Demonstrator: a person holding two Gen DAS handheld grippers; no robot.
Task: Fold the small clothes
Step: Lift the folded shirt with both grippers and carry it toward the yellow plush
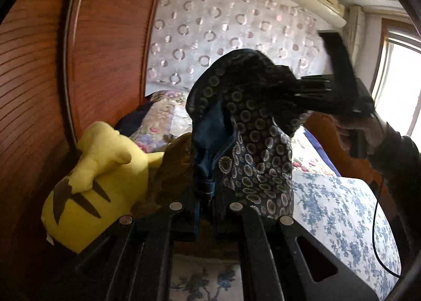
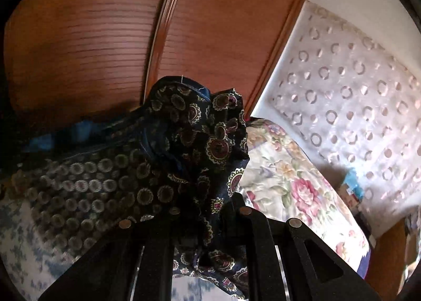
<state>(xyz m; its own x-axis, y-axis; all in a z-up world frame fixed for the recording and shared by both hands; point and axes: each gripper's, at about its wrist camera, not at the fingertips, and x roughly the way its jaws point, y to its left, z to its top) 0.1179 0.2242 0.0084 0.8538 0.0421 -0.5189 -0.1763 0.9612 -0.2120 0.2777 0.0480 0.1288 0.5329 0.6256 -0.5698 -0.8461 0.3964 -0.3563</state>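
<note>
Jaws of the left hand-held gripper [image 1: 205, 218] are pinched on the lower edge of a small dark navy garment printed with pale ring and medallion motifs [image 1: 252, 158], its blue denim-like lining showing at the fold. Up and to the right, the right hand-held gripper [image 1: 297, 90] is clamped on the garment's upper edge, so the cloth hangs between the two, clear of the bed with the blue-and-white floral sheet [image 1: 336, 211] below. From the right wrist, the same right hand-held gripper [image 2: 208, 218] shows bunched printed fabric [image 2: 200, 143] caught between its closed fingers, spilling over and under them.

The cloth looks thin, light and limp: it sags, creases and bunches at each pinch, and would likely slip if held by one layer alone. Hemmed edges and corners seem the surest holds, kept apart to stretch it flat before folding.

Beyond the garment, a yellow plush toy with brown stripes [image 1: 97, 185] lies at near left beside the reddish wooden wardrobe [image 1: 79, 64]. A flowered quilt [image 2: 292, 185] sits farther back, before a sheer curtain with ring patterns [image 1: 223, 32].
</note>
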